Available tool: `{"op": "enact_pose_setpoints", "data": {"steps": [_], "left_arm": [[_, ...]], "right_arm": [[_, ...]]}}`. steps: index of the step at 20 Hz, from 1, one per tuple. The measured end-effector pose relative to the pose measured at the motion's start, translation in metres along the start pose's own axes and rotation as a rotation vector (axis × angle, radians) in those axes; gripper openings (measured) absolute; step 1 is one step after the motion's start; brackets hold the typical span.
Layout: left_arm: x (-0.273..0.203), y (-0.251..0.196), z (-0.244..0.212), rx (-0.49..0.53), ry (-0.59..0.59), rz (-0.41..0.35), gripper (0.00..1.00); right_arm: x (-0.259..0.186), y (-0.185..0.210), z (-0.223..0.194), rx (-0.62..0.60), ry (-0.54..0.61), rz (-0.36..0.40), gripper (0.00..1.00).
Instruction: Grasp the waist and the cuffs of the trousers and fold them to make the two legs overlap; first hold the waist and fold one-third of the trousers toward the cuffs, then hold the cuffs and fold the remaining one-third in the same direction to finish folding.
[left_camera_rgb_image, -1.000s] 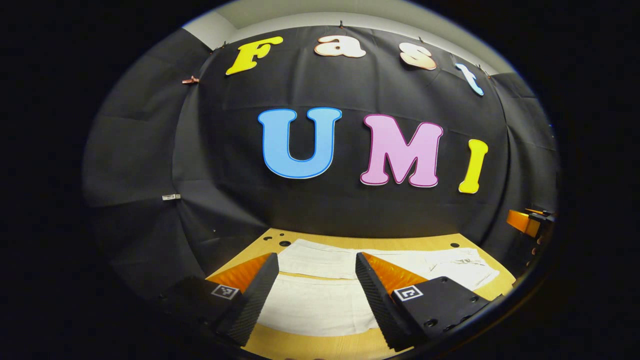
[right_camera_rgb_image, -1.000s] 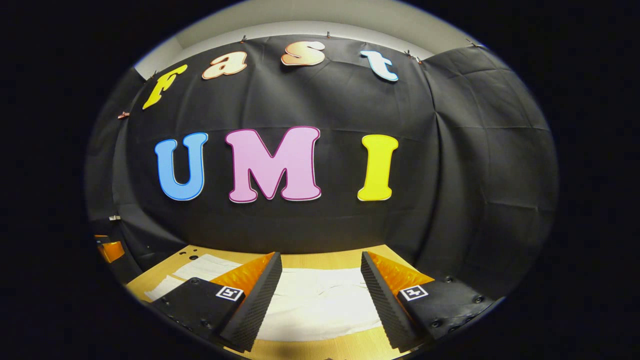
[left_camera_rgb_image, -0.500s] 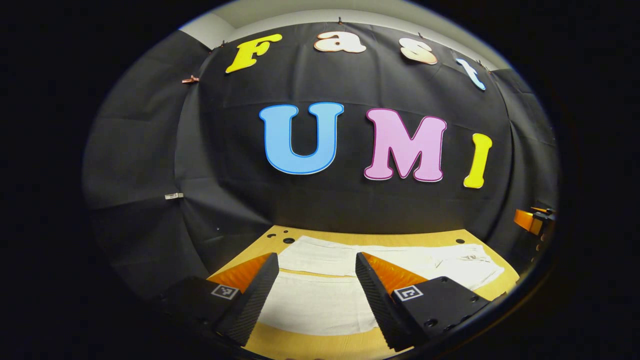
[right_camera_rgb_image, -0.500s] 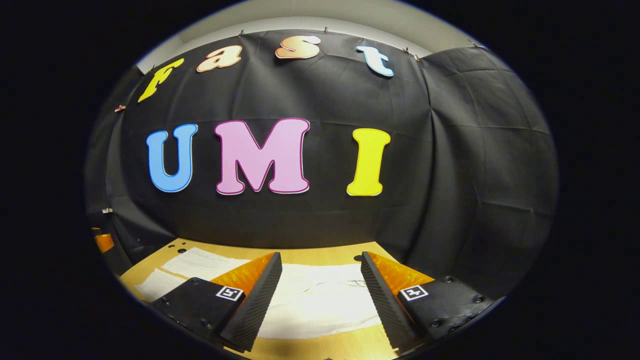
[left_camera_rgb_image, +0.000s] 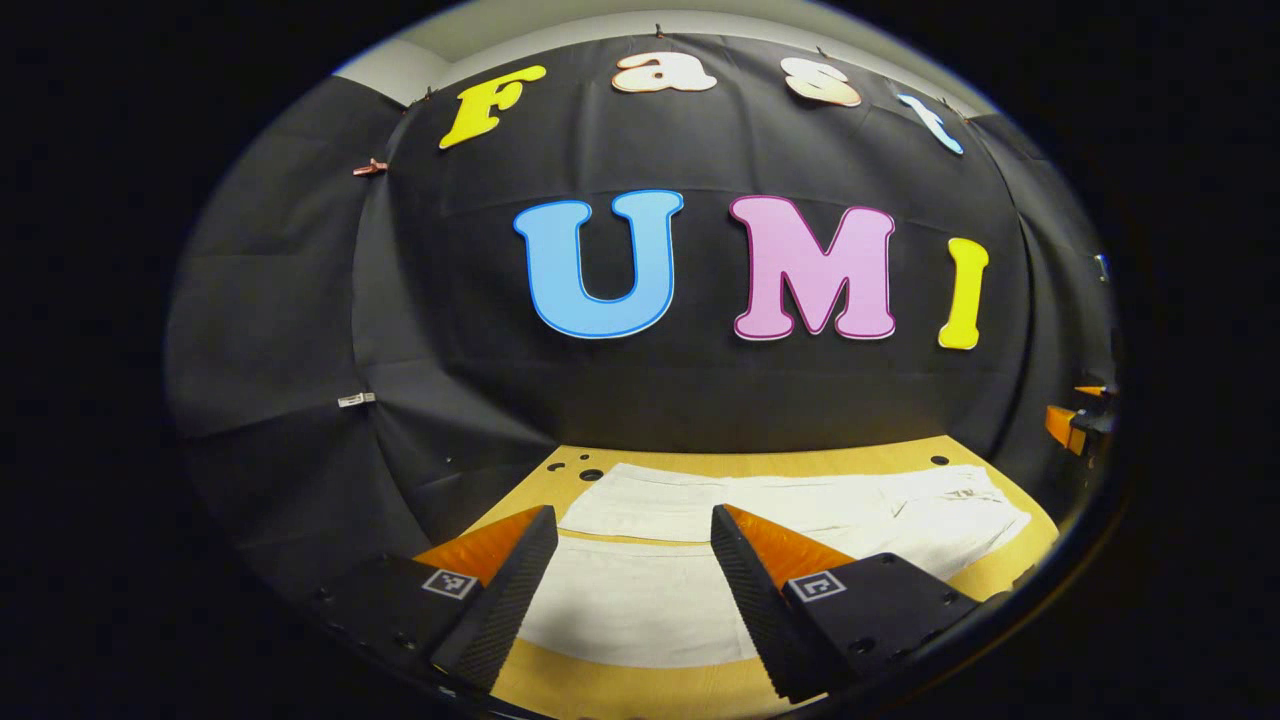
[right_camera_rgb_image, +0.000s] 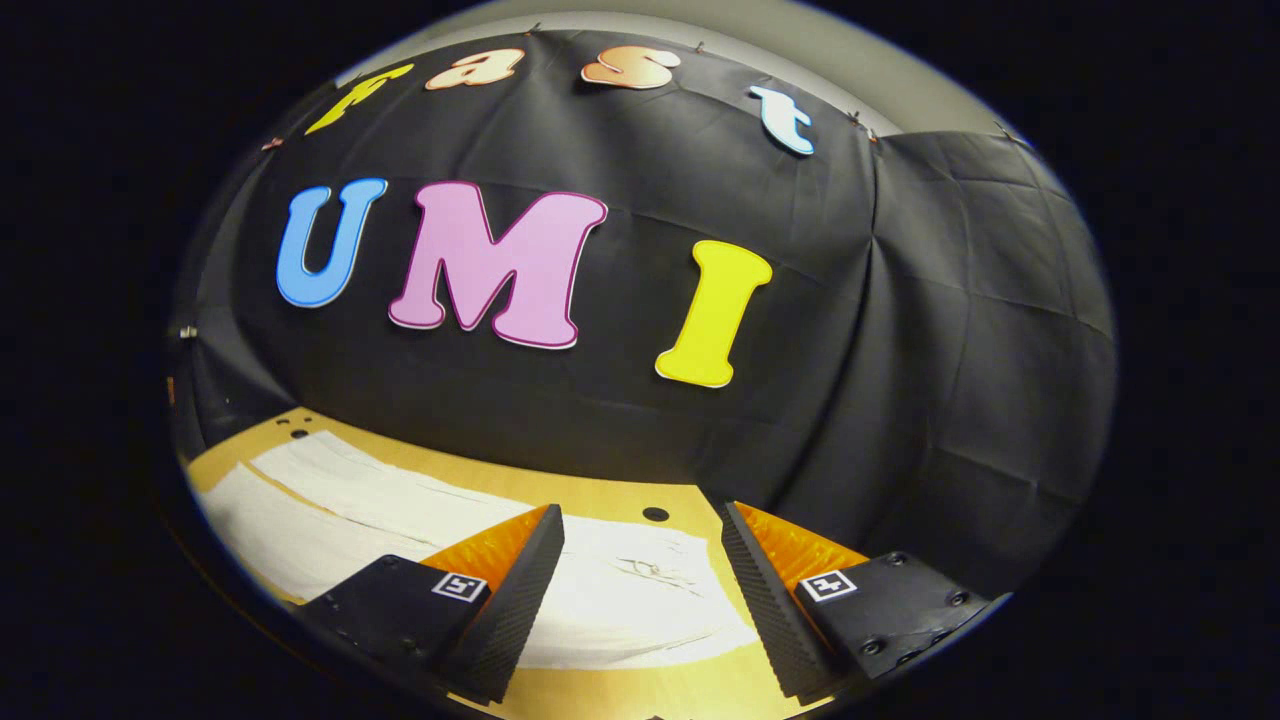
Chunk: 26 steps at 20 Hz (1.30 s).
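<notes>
White trousers (left_camera_rgb_image: 700, 560) lie flat and spread lengthwise across the wooden table (left_camera_rgb_image: 620, 690). In the left gripper view my left gripper (left_camera_rgb_image: 625, 585) stands open above the near leg at the cuff end, touching nothing. The waist end (left_camera_rgb_image: 960, 510) lies off to the right. In the right gripper view the trousers (right_camera_rgb_image: 620, 600) run away to the left, and my right gripper (right_camera_rgb_image: 640, 590) stands open over the waist part, with nothing between its fingers. A small piece of the other gripper (left_camera_rgb_image: 1075, 420) shows at the right edge of the left gripper view.
The table (right_camera_rgb_image: 620, 695) has small holes (left_camera_rgb_image: 590, 474) near its far edge (right_camera_rgb_image: 655, 514). The black cloth wall rises straight behind the table and wraps round both sides. A strip of bare wood runs along the front edge below the trousers.
Both views have tipped down a little, so more of the table and trousers shows. The right gripper view has rolled and swung, bringing the legs into view on its left. Both grippers stay open.
</notes>
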<state>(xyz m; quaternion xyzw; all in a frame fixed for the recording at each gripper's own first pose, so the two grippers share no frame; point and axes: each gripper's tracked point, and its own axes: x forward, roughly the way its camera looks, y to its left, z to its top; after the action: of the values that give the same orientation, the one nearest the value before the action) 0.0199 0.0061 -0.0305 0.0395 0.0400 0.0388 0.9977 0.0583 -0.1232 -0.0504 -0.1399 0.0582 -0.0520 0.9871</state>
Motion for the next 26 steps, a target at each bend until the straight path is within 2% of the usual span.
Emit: {"op": "enact_pose_setpoints", "data": {"steps": [2, 4, 6, 10, 15, 18, 21, 26], "left_arm": [[0.002, 0.001, -0.005, -0.014, 0.017, 0.006, 0.97], [0.005, 0.006, -0.010, -0.025, 0.035, 0.022, 0.97], [0.007, 0.010, -0.016, -0.016, 0.053, 0.036, 0.97], [0.012, 0.019, -0.026, 0.014, 0.082, 0.062, 0.97], [0.021, 0.021, -0.044, -0.014, 0.147, 0.084, 0.97], [0.024, 0.024, -0.052, 0.010, 0.176, 0.112, 0.98], [0.025, 0.020, -0.066, 0.024, 0.215, 0.102, 0.98], [0.023, 0.016, -0.077, 0.038, 0.259, 0.125, 0.98]], "right_arm": [[0.010, -0.011, -0.014, -0.094, 0.021, 0.015, 0.97], [0.021, -0.026, -0.026, -0.246, 0.026, 0.021, 0.97], [0.030, -0.033, -0.045, -0.339, 0.051, 0.058, 0.99], [0.048, -0.044, -0.091, -0.457, 0.128, 0.131, 0.97], [0.052, -0.055, -0.161, -0.565, 0.264, 0.259, 0.97], [0.055, -0.064, -0.194, -0.654, 0.306, 0.334, 0.97], [0.055, -0.070, -0.228, -0.732, 0.354, 0.417, 0.97], [0.056, -0.080, -0.271, -0.827, 0.423, 0.484, 0.97]]}}
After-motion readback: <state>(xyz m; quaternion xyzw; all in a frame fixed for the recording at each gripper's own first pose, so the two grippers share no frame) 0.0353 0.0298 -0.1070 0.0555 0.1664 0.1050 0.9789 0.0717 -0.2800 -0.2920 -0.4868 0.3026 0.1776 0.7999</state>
